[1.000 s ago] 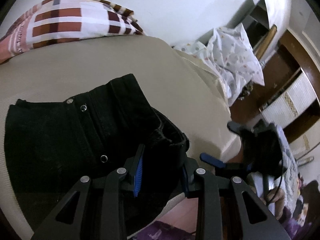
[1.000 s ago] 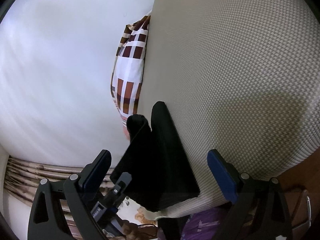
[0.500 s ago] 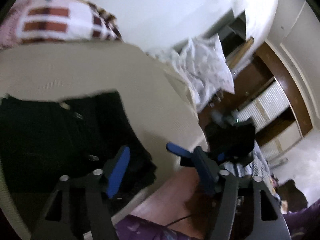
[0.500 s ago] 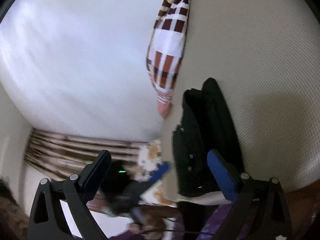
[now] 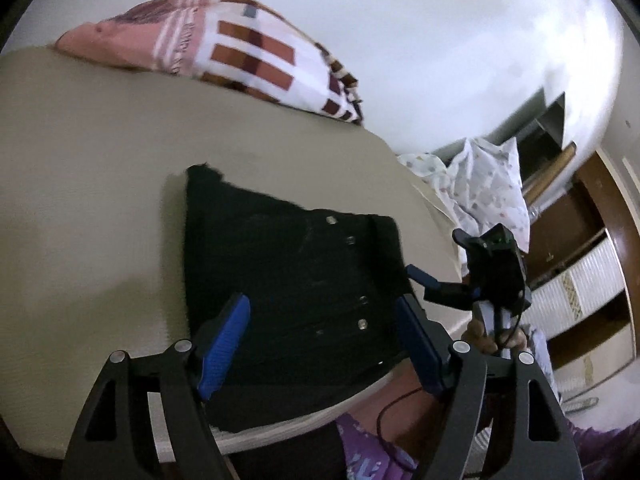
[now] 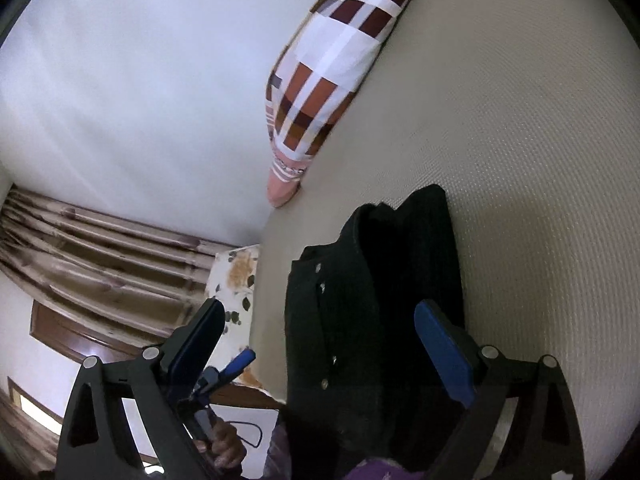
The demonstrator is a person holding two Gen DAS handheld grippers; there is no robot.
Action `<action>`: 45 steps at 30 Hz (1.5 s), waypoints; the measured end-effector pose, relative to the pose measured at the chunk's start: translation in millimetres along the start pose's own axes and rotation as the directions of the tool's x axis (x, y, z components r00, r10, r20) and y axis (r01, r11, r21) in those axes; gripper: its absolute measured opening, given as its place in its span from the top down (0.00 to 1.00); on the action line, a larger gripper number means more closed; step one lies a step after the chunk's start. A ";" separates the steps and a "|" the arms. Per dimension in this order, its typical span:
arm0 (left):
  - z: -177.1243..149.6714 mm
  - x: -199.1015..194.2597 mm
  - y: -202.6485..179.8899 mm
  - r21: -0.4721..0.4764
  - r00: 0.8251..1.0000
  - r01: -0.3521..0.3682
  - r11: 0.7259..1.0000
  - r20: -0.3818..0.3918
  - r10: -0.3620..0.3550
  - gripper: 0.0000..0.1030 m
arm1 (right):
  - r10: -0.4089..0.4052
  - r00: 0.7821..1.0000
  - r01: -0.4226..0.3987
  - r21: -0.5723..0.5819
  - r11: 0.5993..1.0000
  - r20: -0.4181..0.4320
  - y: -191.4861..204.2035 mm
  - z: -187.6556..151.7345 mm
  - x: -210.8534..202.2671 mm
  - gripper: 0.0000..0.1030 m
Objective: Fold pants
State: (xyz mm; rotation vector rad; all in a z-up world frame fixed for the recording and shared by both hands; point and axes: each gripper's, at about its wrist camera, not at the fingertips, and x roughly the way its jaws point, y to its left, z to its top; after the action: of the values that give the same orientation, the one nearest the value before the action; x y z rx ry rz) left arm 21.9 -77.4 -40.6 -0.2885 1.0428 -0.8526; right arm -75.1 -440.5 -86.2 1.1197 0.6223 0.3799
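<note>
The black pants (image 5: 292, 276) lie folded into a compact rectangle near the front edge of the beige bed (image 5: 88, 184), snap buttons showing on top. My left gripper (image 5: 320, 332) is open and empty, raised just above the pants' near edge. My right gripper (image 6: 320, 344) is open and empty, also above the pants (image 6: 372, 312). In the left wrist view the right gripper (image 5: 440, 276) hovers off the pants' right side. In the right wrist view the left gripper (image 6: 236, 364) shows low beside the bed edge.
A checked brown-and-white pillow (image 5: 248, 52) lies at the bed's far end against the white wall. A white spotted quilt (image 5: 488, 184) is heaped at the right. Wooden furniture (image 5: 580, 280) stands beyond. Striped curtains (image 6: 92, 248) hang left of the bed.
My left gripper, shut on the pants' edge a second ago, has opened and pulled back. Both grippers have lifted away, and the pants now lie flat and folded.
</note>
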 end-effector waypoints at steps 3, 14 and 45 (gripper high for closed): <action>-4.1 0.9 4.9 -0.013 1.000 -0.003 1.000 -0.006 0.003 0.27 | -0.030 0.999 0.030 -0.001 1.000 -0.032 -3.6 4.6 12.7 0.07; -5.7 17.3 6.0 -0.040 0.998 -0.006 0.999 -0.065 0.003 0.27 | -0.272 0.950 0.243 -0.183 0.953 -0.155 13.8 -11.6 62.1 0.83; -6.4 54.7 12.6 -0.038 0.988 -0.028 0.999 -0.153 0.022 0.25 | -0.001 1.000 -0.002 0.137 0.991 0.024 -10.5 -90.6 -40.8 0.76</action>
State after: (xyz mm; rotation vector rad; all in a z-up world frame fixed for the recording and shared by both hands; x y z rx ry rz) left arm 34.9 -108.3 -86.1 -0.2461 1.2053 -0.8418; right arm -164.4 -403.6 -111.4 1.2540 0.6344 0.3270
